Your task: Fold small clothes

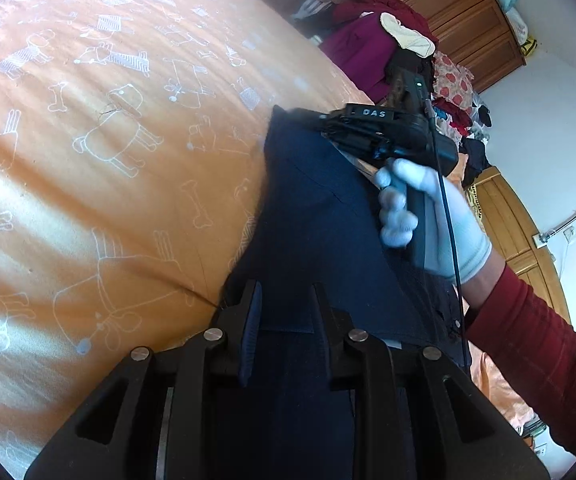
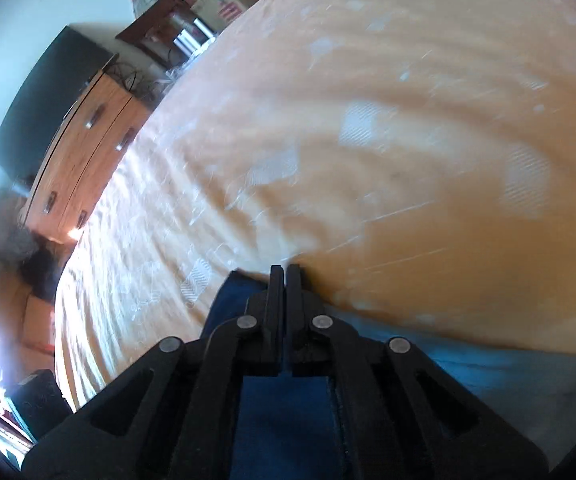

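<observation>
Dark navy fabric garment [image 1: 319, 216] lies on the orange bedsheet printed with white cartoon dogs and bones [image 1: 100, 128], and both claws are at it. Left claw [image 1: 286, 300] sits at the garment's near edge with its two fingers spread apart, a blue pad showing on one finger [image 1: 251, 332], and the cloth runs underneath between them; nothing is pinched there that can be seen. At the garment's far corner the right claw [image 2: 285, 276] has its fingers drawn almost together, only a thin slit between them, tips right at the navy edge where it meets the sheet. Whether cloth is actually caught in that slit, the blurred right wrist view does not show. From the left wrist view, a hand in a white glove [image 1: 431, 216] grips the black handle of that tool, a red sleeve [image 1: 535, 344] trailing behind it. Beyond the garment's far corner, a heap of red and purple clothes [image 1: 371, 40] is piled against wooden cupboard doors [image 1: 467, 12].
</observation>
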The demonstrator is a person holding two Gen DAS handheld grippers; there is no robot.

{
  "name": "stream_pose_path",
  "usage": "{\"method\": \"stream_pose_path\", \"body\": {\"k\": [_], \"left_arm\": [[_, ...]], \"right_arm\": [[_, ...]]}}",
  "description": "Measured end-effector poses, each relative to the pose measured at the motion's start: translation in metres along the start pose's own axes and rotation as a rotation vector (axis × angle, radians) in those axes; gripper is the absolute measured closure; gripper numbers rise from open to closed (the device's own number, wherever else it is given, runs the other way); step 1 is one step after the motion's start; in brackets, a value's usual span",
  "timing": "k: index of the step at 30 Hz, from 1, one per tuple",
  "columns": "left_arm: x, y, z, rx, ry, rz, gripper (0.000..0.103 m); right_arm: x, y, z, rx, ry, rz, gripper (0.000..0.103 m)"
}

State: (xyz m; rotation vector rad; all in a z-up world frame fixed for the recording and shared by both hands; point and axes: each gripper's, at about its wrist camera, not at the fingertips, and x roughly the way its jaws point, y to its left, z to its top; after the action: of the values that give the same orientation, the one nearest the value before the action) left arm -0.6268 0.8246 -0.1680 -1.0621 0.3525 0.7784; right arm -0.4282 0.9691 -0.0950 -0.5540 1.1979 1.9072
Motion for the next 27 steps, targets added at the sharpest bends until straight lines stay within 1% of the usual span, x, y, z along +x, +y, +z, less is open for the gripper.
{"method": "stream_pose_path", "body": {"k": [1,2,4,6,7,8,9,10,11,12,13,14,15,16,17,18,19,20,21,22,23,24,25,27], "left_arm": [[0.0,0.001,0.0,0.004,0.009,-0.009,0.075],[-0.002,0.007,0.0,0.0,0.01,-0.015,0.075],[-0.004,0.011,0.001,-0.007,0.009,-0.024,0.075],[-0.005,0.011,0.0,-0.002,0.006,-0.023,0.075],[-0.007,0.01,0.0,0.001,0.003,-0.024,0.073],[-0.011,0.007,0.001,0.01,-0.007,-0.025,0.068],[-0.016,0.003,0.001,0.021,-0.017,-0.024,0.064],[-0.021,-0.001,0.003,0.035,-0.024,-0.015,0.055],[-0.026,-0.01,0.003,0.063,-0.031,-0.001,0.045],[-0.028,-0.016,0.002,0.084,-0.029,0.002,0.042],[-0.03,-0.021,0.002,0.104,-0.018,-0.002,0.04],[-0.03,-0.027,0.0,0.122,-0.003,-0.01,0.04],[-0.029,-0.03,-0.001,0.138,0.013,-0.009,0.039],[-0.028,-0.032,-0.003,0.147,0.027,0.012,0.039],[-0.027,-0.03,-0.005,0.144,0.045,0.039,0.039],[-0.026,-0.025,-0.008,0.129,0.068,0.056,0.039],[-0.026,-0.018,-0.011,0.109,0.091,0.076,0.041],[-0.029,-0.014,-0.013,0.098,0.095,0.076,0.043],[-0.036,-0.01,-0.014,0.081,0.093,0.07,0.044],[-0.046,-0.007,-0.015,0.065,0.086,0.07,0.045],[-0.053,-0.006,-0.018,0.061,0.079,0.088,0.045],[-0.066,-0.006,-0.02,0.061,0.065,0.13,0.045],[-0.083,-0.005,-0.023,0.055,0.044,0.143,0.044],[-0.118,-0.005,-0.027,0.047,-0.017,0.131,0.044]], "right_arm": [[-0.009,0.002,-0.002,-0.002,-0.012,0.012,0.083],[-0.02,0.008,-0.007,-0.016,-0.022,0.03,0.075],[-0.038,0.013,-0.019,-0.034,-0.035,0.052,0.072],[-0.062,0.012,-0.038,-0.047,-0.056,0.06,0.07],[-0.073,0.016,-0.049,-0.046,-0.071,0.063,0.069],[-0.093,0.012,-0.069,-0.043,-0.088,0.063,0.068],[-0.106,0.01,-0.081,-0.042,-0.102,0.054,0.067],[-0.125,0.004,-0.101,-0.041,-0.121,0.031,0.064],[-0.148,-0.003,-0.127,-0.039,-0.135,-0.006,0.061],[-0.165,-0.01,-0.143,-0.039,-0.151,-0.047,0.061],[-0.182,-0.02,-0.161,-0.03,-0.17,-0.092,0.06],[-0.21,-0.041,-0.185,0.023,-0.196,-0.132,0.059],[-0.226,-0.056,-0.202,0.067,-0.208,-0.145,0.059],[-0.238,-0.069,-0.219,0.104,-0.213,-0.167,0.058],[-0.251,-0.088,-0.243,0.156,-0.204,-0.222,0.058],[-0.26,-0.104,-0.261,0.206,-0.193,-0.251,0.058],[-0.265,-0.119,-0.276,0.245,-0.176,-0.26,0.065],[-0.271,-0.133,-0.293,0.276,-0.167,-0.24,0.088],[-0.278,-0.141,-0.305,0.306,-0.164,-0.243,0.091],[-0.287,-0.143,-0.315,0.333,-0.161,-0.283,0.089],[-0.296,-0.139,-0.318,0.343,-0.168,-0.307,0.078],[-0.311,-0.13,-0.322,0.337,-0.192,-0.325,0.071],[-0.332,-0.114,-0.324,0.308,-0.233,-0.32,0.068],[-0.371,-0.076,-0.325,0.24,-0.304,-0.33,0.068]]}}
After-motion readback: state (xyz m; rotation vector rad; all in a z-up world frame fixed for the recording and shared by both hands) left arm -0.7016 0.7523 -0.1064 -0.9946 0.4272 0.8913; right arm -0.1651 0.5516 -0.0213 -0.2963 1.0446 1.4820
